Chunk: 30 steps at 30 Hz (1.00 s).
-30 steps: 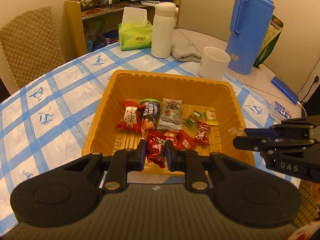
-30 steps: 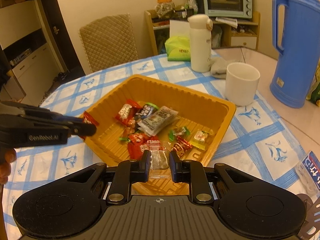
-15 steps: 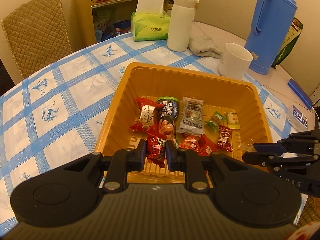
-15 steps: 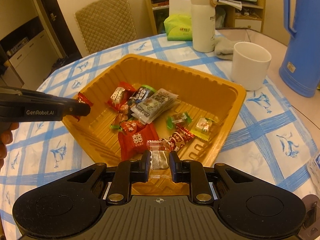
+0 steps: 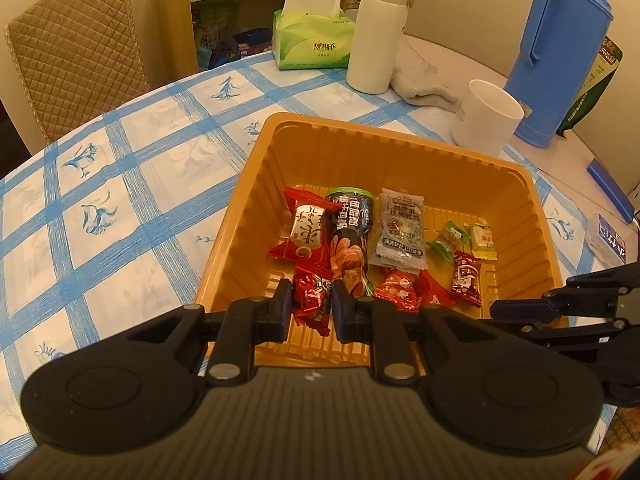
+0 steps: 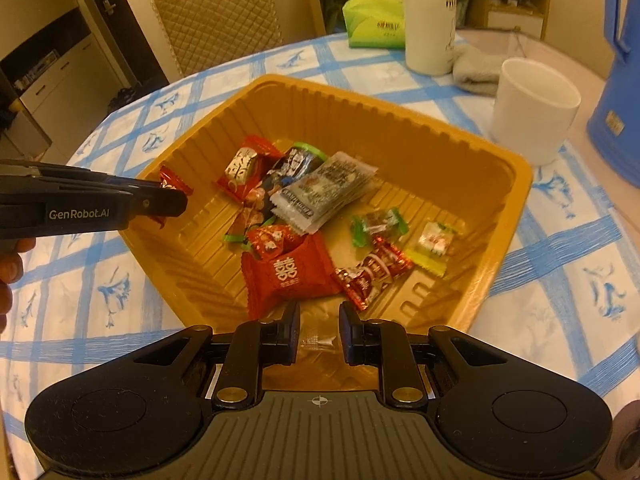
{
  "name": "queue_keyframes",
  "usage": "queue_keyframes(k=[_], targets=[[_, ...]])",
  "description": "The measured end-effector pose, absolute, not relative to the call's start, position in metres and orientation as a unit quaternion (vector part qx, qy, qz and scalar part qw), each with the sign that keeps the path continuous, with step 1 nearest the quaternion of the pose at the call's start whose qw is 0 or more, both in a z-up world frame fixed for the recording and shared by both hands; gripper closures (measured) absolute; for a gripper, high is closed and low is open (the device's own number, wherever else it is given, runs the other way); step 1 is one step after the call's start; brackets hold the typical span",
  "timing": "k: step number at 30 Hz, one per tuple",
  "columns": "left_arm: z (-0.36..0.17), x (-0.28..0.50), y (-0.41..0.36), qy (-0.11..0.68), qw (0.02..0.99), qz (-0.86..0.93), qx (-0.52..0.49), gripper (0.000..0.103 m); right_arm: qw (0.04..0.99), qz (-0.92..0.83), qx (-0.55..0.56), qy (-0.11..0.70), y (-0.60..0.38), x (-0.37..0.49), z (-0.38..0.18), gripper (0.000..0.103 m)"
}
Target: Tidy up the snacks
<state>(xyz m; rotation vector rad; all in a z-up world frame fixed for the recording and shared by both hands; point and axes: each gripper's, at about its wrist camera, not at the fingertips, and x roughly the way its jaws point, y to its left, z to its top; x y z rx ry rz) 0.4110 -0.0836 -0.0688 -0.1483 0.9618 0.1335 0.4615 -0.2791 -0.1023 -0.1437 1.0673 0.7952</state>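
An orange plastic tray [image 5: 360, 124] on the blue-checked tablecloth holds several wrapped snacks, among them a red packet [image 5: 306, 230] and a silver packet [image 5: 400, 232]. My left gripper [image 5: 312, 286] is shut on a red-wrapped candy [image 5: 310, 308] above the tray's near edge. My right gripper [image 6: 319, 312] is shut on a clear-wrapped candy [image 6: 318, 342] above the tray's [image 6: 360, 96] near rim. Each view shows the other gripper side-on: the right gripper [image 5: 496, 308] at the tray's right corner, the left gripper [image 6: 176, 200] with its red candy [image 6: 174, 184] at the left wall.
Behind the tray stand a white cup [image 5: 484, 118], a white flask [image 5: 376, 32], a blue thermos [image 5: 560, 48], a green tissue box [image 5: 310, 42] and a grey cloth [image 5: 424, 84]. A quilted chair [image 5: 76, 44] is beyond the table. A person's hand [image 6: 12, 264] grips the left tool.
Both grippers have come forward and down toward the tray, which now looks larger and closer. Each still holds its candy.
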Motion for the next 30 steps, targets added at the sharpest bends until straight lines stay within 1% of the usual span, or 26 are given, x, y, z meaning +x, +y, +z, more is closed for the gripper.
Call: queue_keyframes(k=[20, 23, 26, 27, 28, 29, 30], targets=[[-0.074, 0.42, -0.078, 0.47, 0.876, 0.069, -0.079, 0.084, 0.795, 0.361, -0.039, 0.486, -0.282, 0.461, -0.097, 0.082], [-0.075, 0.42, -0.079, 0.471, 0.876, 0.067, -0.079, 0.081, 0.797, 0.358, -0.036, 0.484, -0.284, 0.46, -0.096, 0.081], [-0.075, 0.418, -0.08, 0.472, 0.875, 0.068, -0.081, 0.072, 0.798, 0.358, -0.034, 0.484, -0.286, 0.458, -0.095, 0.08], [-0.075, 0.418, -0.08, 0.472, 0.875, 0.068, -0.082, 0.071, 0.799, 0.357, -0.033, 0.483, -0.287, 0.458, -0.094, 0.08], [-0.074, 0.417, -0.08, 0.472, 0.875, 0.067, -0.082, 0.07, 0.799, 0.357, -0.032, 0.482, -0.287, 0.457, -0.093, 0.077], [-0.074, 0.416, -0.08, 0.472, 0.875, 0.068, -0.083, 0.069, 0.801, 0.356, -0.03, 0.481, -0.288, 0.456, -0.093, 0.065], [-0.073, 0.414, -0.08, 0.472, 0.875, 0.067, -0.083, 0.068, 0.804, 0.354, -0.028, 0.477, -0.289, 0.454, -0.092, 0.056]])
